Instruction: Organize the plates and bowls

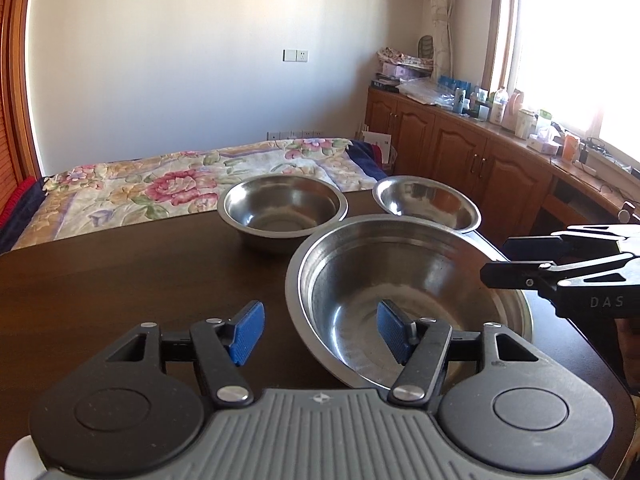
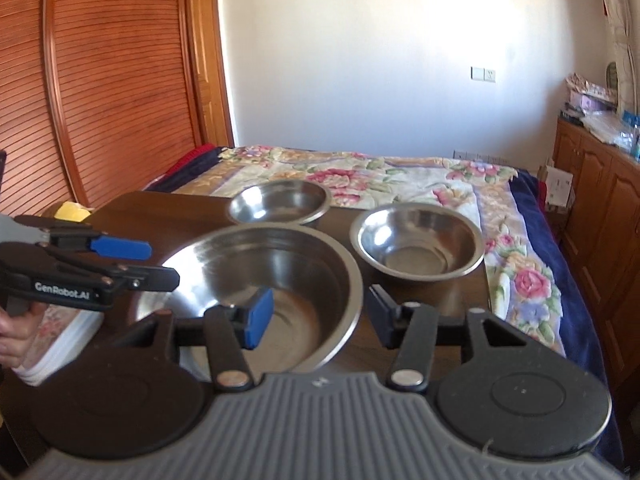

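Observation:
Three steel bowls stand on a dark wooden table (image 1: 120, 280). The large bowl (image 1: 400, 296) is nearest; it also shows in the right wrist view (image 2: 280, 280). A medium bowl (image 1: 282, 208) (image 2: 280, 200) and a small bowl (image 1: 426, 202) (image 2: 416, 244) stand behind it. My left gripper (image 1: 320, 330) is open, straddling the large bowl's left rim, right pad inside. My right gripper (image 2: 318, 316) is open, straddling the bowl's right rim. Each gripper shows in the other's view, the right (image 1: 496, 262) and the left (image 2: 160, 264).
A bed with a floral cover (image 1: 180, 184) lies just past the table's far edge. Wooden cabinets (image 1: 460, 148) with cluttered tops run along the right. A stack of white plates or paper (image 2: 60, 352) sits at the table's left edge. A slatted wardrobe (image 2: 100, 80) stands at left.

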`<action>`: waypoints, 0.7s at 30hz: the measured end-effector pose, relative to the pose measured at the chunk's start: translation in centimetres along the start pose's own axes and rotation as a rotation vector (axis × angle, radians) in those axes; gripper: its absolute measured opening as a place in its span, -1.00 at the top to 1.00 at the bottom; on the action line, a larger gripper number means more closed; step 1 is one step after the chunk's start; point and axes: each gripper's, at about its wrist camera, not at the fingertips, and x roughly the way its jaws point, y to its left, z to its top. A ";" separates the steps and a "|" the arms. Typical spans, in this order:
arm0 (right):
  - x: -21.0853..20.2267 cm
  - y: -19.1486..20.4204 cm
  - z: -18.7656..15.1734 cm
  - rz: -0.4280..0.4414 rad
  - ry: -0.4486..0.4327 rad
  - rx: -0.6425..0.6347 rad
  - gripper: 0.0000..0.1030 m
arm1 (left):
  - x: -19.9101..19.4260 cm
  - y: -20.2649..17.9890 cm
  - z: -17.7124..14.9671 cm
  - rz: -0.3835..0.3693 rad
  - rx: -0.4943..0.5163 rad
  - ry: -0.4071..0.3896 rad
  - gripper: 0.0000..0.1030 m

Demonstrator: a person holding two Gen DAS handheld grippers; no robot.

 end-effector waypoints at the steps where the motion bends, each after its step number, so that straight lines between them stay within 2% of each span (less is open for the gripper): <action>1: 0.2 -0.2 -0.2 0.004 0.005 0.006 -0.04 | 0.2 -0.1 0.0 0.001 -0.002 0.004 -0.18; 9: 1.5 -0.8 -0.3 0.031 0.028 0.036 -0.03 | 1.5 0.0 0.0 -0.011 -0.023 0.035 0.05; 11: 1.8 -0.9 -0.3 0.038 0.034 0.043 -0.03 | 1.7 0.1 0.0 -0.019 -0.030 0.045 0.21; 13: 2.1 -1.0 -0.4 0.053 0.041 0.062 -0.01 | 1.8 0.1 -0.1 -0.025 -0.034 0.050 0.23; 17: 2.1 -1.1 -0.7 0.080 0.048 0.089 0.16 | 1.4 0.0 -0.1 -0.031 -0.036 0.052 0.29; 21: 1.8 -1.0 -1.0 0.059 0.043 0.094 0.33 | 0.9 0.0 -0.3 -0.029 -0.037 0.046 0.32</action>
